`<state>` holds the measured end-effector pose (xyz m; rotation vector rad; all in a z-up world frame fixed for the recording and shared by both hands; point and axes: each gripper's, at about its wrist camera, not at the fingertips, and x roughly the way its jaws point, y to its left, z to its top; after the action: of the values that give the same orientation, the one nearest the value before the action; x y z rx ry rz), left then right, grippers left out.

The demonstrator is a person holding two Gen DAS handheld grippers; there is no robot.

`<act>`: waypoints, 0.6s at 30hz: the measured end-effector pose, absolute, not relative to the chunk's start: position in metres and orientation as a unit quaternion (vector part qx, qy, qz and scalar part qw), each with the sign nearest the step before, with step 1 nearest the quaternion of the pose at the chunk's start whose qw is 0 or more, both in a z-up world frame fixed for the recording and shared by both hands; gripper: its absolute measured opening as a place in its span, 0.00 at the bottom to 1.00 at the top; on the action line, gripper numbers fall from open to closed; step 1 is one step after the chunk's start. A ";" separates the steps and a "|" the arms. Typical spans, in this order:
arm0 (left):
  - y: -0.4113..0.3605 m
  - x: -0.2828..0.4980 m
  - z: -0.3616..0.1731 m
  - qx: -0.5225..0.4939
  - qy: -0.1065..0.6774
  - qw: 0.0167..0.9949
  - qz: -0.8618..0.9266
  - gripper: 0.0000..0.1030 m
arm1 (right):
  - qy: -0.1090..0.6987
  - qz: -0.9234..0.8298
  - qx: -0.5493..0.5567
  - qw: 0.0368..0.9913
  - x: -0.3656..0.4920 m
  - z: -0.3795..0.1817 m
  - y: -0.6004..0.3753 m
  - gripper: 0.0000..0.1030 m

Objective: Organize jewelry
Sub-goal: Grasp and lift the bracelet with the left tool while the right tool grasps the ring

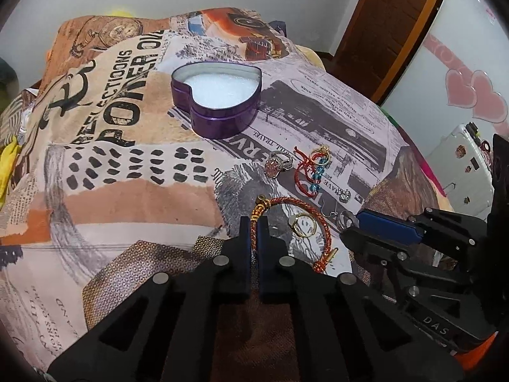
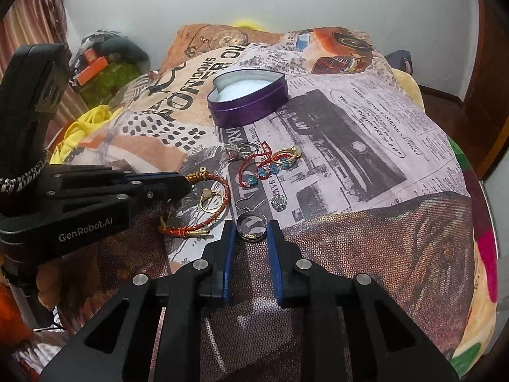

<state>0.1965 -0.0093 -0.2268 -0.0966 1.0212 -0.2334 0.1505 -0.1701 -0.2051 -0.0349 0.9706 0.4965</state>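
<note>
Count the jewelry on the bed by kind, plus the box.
Rings: 4 (stone ring, gold ring, pearl ring, plain band)
Bracelets: 2 (braided bracelet, beaded bracelet)
Earrings: 1 (earring)
Boxes: 1 (heart tin)
Total: 8

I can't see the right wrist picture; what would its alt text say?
The right claw closes on a silver band ring lying on a newspaper-print bedspread. The left claw pinches a red woven bracelet beside it. More jewelry lies before an open purple heart tin.
</note>
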 end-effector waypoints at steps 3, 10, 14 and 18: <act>-0.009 0.193 -0.220 -0.041 0.477 0.871 -0.108 0.01 | 0.459 0.233 -0.019 0.857 0.150 -0.203 -0.170 0.17; -0.003 0.185 -0.193 -0.041 0.446 0.889 -0.102 0.01 | 0.438 0.225 -0.019 0.870 0.148 -0.186 -0.175 0.17; 0.001 0.181 -0.178 -0.040 0.426 0.898 -0.099 0.01 | 0.422 0.220 -0.019 0.879 0.148 -0.173 -0.174 0.17; 0.007 0.180 -0.163 -0.039 0.407 0.908 -0.094 0.01 | 0.400 0.215 -0.023 0.891 0.150 -0.157 -0.172 0.17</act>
<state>0.1798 0.0066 -0.1630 -0.0808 0.8399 -0.1946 0.1502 -0.1719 -0.1566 -0.0477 0.8303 0.4469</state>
